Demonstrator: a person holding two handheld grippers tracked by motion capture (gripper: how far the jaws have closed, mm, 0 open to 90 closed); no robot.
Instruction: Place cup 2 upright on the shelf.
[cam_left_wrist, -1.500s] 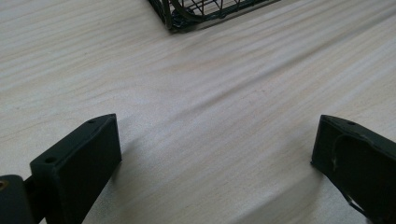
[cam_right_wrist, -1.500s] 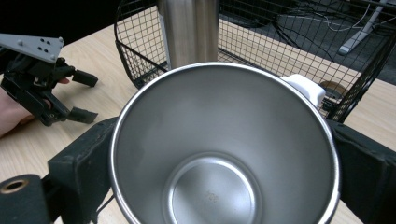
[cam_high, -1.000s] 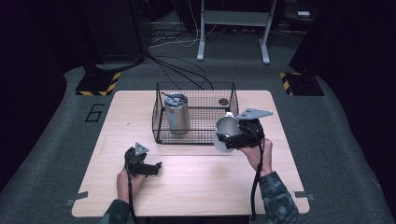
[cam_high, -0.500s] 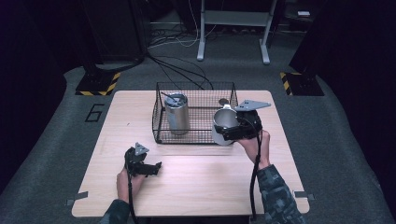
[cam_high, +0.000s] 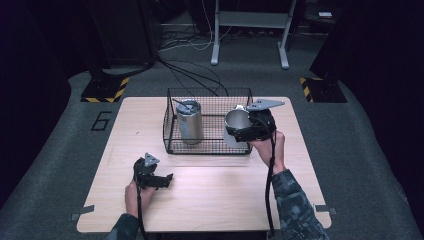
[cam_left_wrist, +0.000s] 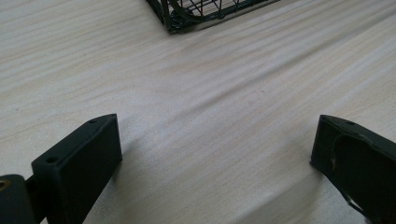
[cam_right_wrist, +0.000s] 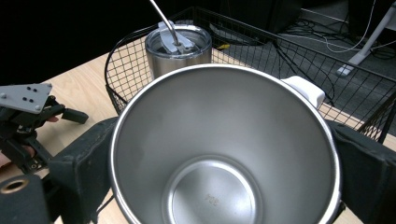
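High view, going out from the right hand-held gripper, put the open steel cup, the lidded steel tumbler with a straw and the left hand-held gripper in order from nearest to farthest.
1. Open steel cup: clamped in the right hand-held gripper, at the black wire basket's right end.
2. Lidded steel tumbler with a straw: upright inside the basket, to its left.
3. Left hand-held gripper: low on the wooden table, near the front left.

The tabletop is pale wood with a fine, wavy grain. The wire basket is black. The steel cup is bare silver metal, brushed and shiny inside. The lidded tumbler is the same silver steel, with a grey lid and a metal straw. Both the left hand-held gripper and the right hand-held gripper are black, each topped by a grey plate. The sleeve wears a dark camouflage pattern. The floor is dark grey carpet, with yellow-and-black striped plates.
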